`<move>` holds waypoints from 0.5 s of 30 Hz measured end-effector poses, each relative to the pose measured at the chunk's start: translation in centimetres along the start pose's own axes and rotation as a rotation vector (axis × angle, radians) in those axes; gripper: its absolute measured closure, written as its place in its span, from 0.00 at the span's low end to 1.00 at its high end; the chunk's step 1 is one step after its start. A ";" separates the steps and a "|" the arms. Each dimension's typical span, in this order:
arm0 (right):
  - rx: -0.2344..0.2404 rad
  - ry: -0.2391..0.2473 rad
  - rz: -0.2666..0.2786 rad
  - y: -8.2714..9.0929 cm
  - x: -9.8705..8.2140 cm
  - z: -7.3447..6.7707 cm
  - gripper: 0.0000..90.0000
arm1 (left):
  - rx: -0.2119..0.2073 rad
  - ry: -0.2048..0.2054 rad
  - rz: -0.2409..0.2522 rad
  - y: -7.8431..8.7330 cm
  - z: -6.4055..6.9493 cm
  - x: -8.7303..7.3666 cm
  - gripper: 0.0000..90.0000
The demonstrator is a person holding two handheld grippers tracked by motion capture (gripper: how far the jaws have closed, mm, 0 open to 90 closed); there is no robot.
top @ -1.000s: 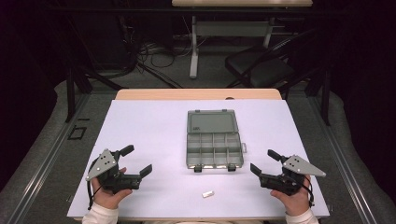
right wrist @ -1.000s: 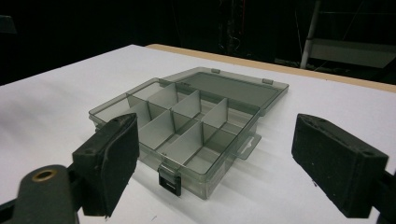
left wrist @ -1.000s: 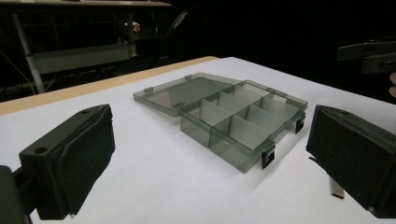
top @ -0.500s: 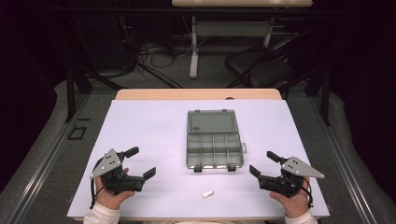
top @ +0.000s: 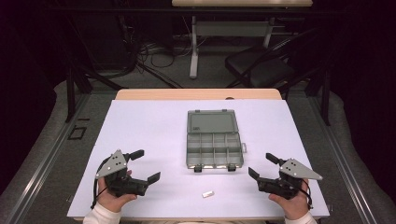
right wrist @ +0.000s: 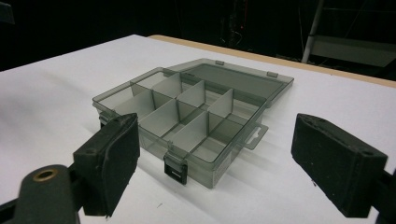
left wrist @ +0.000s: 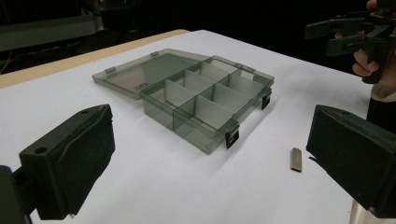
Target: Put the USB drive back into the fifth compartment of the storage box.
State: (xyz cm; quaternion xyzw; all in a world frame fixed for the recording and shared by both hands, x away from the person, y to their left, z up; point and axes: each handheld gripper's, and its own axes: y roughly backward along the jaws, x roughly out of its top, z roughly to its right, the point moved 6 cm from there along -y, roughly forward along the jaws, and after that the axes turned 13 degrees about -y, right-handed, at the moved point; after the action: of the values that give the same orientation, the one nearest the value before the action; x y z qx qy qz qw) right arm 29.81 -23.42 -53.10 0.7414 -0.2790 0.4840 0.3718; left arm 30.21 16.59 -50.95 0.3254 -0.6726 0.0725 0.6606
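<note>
Left gripper (top: 142, 165) and right gripper (top: 263, 166): both jaws wide, gripping nothing. Open box (top: 213, 144) sits between them, farther up the table (top: 140, 121), lid flat. Small clip (top: 208, 193) lies between the grippers, nearer the person.

We have the compartment box (top: 214, 151) at the centre of the table (top: 154, 121), its lid (top: 211, 121) folded back flat at twelve o'clock, resting on the surface. At six o'clock from the box, near the front edge, we find a small flat piece (top: 208, 193) lying alone. At eight o'clock sits the left gripper (top: 142, 165), at four o'clock the right gripper (top: 263, 165), both well apart from the box. Beyond the table at one o'clock we see a chair (top: 261, 70).
</note>
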 end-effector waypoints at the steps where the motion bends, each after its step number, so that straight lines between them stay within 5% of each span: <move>1: 0.001 0.003 -0.002 0.0 0.0 0.0 0.17 | -0.001 0.004 -0.003 -0.1 0.0 0.0 0.01; 15: -0.006 0.008 -0.007 -0.1 -0.1 0.0 0.17 | -0.002 0.031 -0.104 -0.8 -0.2 -0.3 0.01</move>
State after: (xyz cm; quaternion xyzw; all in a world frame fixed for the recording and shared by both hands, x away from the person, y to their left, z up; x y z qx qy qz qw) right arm 29.88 -23.36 -53.25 0.7393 -0.2763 0.4851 0.3766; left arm 30.74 16.18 -51.47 0.3580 -0.6445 0.0425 0.6743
